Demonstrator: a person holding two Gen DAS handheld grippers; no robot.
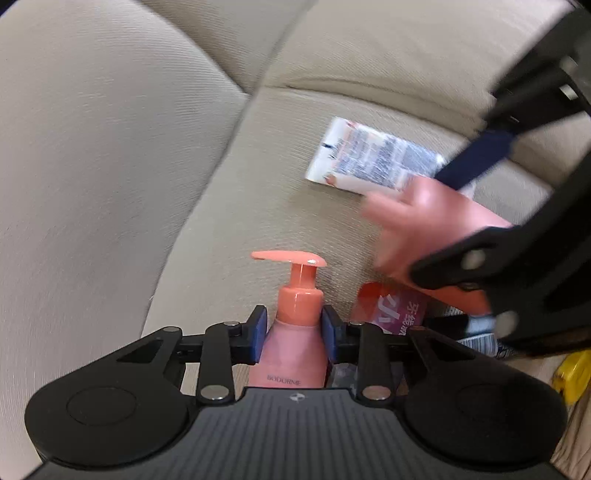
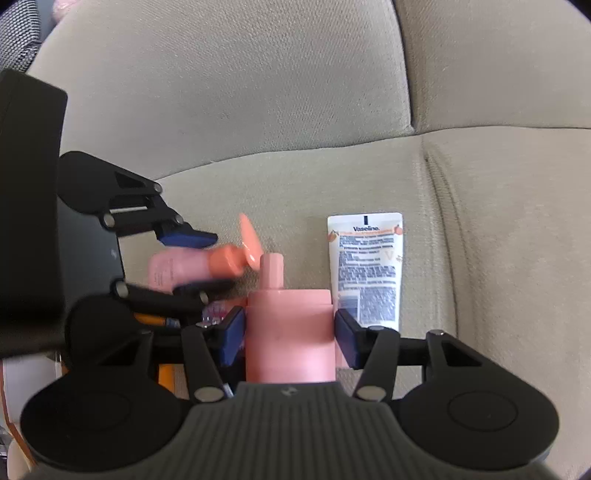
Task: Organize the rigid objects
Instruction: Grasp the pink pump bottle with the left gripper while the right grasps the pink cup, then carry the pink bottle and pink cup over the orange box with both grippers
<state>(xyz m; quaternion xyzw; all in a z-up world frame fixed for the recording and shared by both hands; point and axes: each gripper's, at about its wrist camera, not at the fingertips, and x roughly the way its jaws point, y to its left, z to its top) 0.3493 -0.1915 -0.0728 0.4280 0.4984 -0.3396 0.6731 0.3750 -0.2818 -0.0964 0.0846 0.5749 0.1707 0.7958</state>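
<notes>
In the left wrist view my left gripper (image 1: 294, 325) is shut on a pink pump bottle (image 1: 291, 354) with an orange pump head, its blue pads pressed against the bottle's shoulder. The right wrist view has that bottle (image 2: 173, 269) lying sideways in the left gripper (image 2: 207, 262). My right gripper (image 2: 290, 332) is shut on a second pink bottle (image 2: 288, 350) with a round cap, held upright over the sofa seat (image 2: 258, 192). From the left wrist this bottle (image 1: 424, 221) and the right gripper (image 1: 458, 218) are blurred. A white Vaseline tube (image 2: 367, 273) lies flat on the seat just beyond.
The beige sofa back cushions rise behind the seat (image 1: 258, 184), where the Vaseline tube (image 1: 373, 158) lies. A red packet with printed characters (image 1: 391, 306) sits beside the pump bottle. A yellow object (image 1: 574, 373) shows at the right edge. Grey patterned fabric (image 2: 18, 29) fills the top left corner.
</notes>
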